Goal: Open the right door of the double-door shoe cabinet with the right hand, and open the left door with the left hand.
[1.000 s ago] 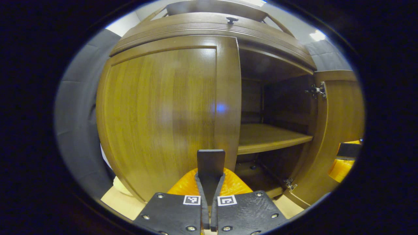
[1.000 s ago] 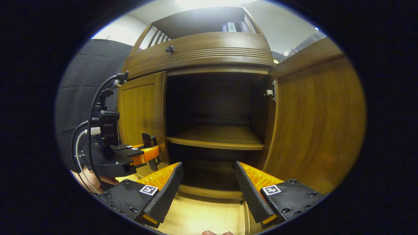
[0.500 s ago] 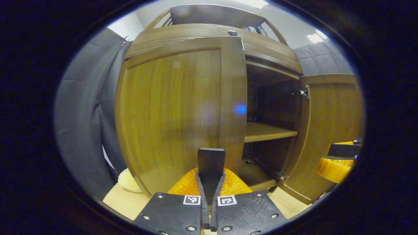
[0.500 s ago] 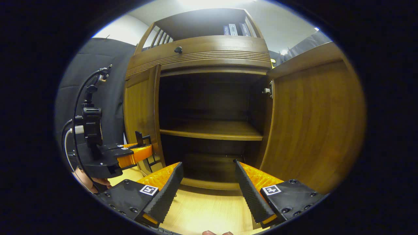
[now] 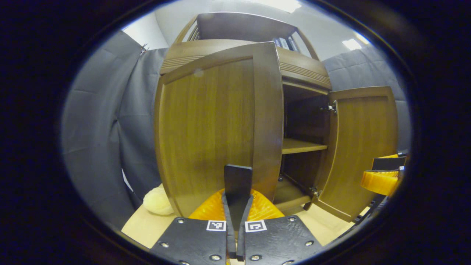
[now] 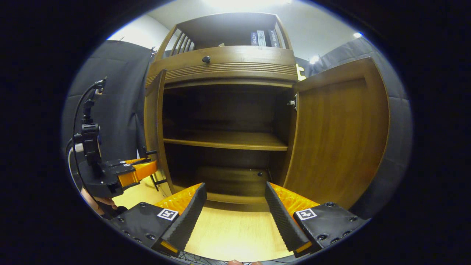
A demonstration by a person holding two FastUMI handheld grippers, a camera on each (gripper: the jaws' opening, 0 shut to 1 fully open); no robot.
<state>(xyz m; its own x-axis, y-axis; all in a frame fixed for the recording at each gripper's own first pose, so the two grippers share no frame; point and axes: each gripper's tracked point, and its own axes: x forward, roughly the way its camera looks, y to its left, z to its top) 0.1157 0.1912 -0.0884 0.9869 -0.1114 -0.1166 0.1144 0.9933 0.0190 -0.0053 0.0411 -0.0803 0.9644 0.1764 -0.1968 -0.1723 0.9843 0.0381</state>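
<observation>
In the left gripper view, the left gripper (image 5: 237, 184) sits at the bottom centre with its two fingers pressed together on the lower edge of the brown wooden left door (image 5: 213, 125) of the double-door shoe cabinet (image 5: 294, 73). That door stands swung well out from the cabinet front, its outer face toward the camera. To the right of it the cabinet's dark inside shows, with a wooden shelf (image 5: 303, 146) across the middle. Farther right, the brown wooden right door (image 5: 362, 147) stands wide open, a metal hinge (image 5: 331, 108) at its upper inner corner. The right gripper (image 5: 382, 176) shows at the far right edge, apart from that door. A pale fluffy object (image 5: 157, 200) lies on the light wooden floor (image 5: 143, 228) by the cabinet's left foot.

In the right gripper view, the right gripper (image 6: 233, 209) is at the bottom, its fingers spread wide and holding nothing, in front of the open cabinet (image 6: 224, 70). The left door (image 6: 152, 125) is seen nearly edge-on at the left, with the left gripper (image 6: 147, 167) at its lower edge and a hand (image 6: 96, 202) below it. The right door (image 6: 338, 136) stands open at the right. A small dark knob (image 6: 206, 59) sits on the drawer front above, and books (image 6: 263, 38) stand on the top shelf.
</observation>
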